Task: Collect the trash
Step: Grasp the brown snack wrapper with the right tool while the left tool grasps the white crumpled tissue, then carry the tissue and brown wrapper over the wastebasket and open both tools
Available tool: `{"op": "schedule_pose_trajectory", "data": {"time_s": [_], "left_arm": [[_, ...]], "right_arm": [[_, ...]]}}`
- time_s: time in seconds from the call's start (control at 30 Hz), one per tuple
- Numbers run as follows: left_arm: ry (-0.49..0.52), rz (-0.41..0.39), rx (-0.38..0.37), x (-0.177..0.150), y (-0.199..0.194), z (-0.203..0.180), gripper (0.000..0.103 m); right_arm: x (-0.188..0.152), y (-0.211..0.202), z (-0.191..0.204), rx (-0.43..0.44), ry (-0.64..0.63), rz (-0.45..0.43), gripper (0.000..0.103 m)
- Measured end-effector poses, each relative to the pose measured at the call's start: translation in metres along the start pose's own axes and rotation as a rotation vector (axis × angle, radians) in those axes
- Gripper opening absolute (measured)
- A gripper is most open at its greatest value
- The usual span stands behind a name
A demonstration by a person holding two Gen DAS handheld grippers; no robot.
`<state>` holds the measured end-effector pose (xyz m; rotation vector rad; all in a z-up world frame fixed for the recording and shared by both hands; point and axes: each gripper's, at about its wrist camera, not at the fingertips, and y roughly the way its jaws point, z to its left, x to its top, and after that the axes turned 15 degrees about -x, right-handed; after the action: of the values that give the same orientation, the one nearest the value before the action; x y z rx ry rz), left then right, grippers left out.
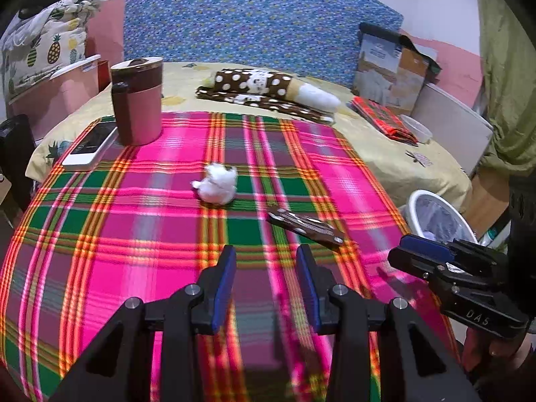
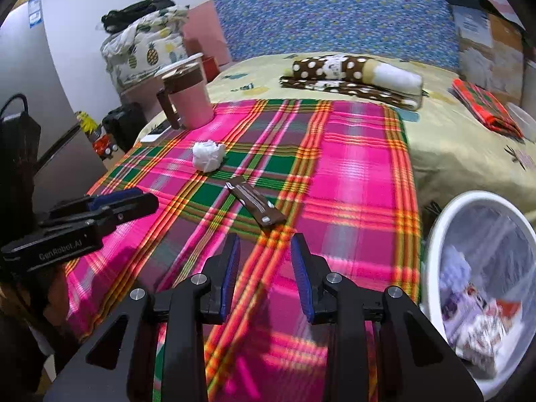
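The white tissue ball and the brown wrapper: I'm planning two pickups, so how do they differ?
The tissue ball is white, crumpled and rounded, standing up off the cloth; the wrapper is brown, long and flat. The tissue ball sits nearer the pink mug; the wrapper lies nearer the white bin. Both rest untouched on the plaid cloth.

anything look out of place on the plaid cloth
Two bits of litter: a crumpled white tissue near the middle and a flat brown wrapper lying askew nearer the white bin. Nothing spilled or damaged.
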<state>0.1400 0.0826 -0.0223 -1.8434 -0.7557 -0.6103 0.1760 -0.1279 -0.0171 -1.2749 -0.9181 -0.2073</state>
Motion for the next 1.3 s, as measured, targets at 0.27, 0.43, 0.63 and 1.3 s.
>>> {"op": "schedule_pose_trajectory", "data": {"time_s": [0.27, 0.43, 0.63, 1.3], "left_arm": [[-0.001, 0.02, 0.022, 0.022, 0.016, 0.025, 0.046], [0.005, 0.043, 0.035, 0.034, 0.033, 0.038, 0.05], [0.001, 0.062, 0.039, 0.046, 0.051, 0.051, 0.051], [0.035, 0.099, 0.09, 0.05, 0.089, 0.056, 0.032]], "right_arm": [[0.014, 0.032, 0.01, 0.015, -0.055, 0.044, 0.034], [0.021, 0.047, 0.015, 0.021, -0.077, 0.068, 0.034], [0.022, 0.06, 0.018, 0.034, -0.107, 0.103, 0.034], [0.014, 0.045, -0.002, 0.033, 0.023, 0.076, 0.028]]}}
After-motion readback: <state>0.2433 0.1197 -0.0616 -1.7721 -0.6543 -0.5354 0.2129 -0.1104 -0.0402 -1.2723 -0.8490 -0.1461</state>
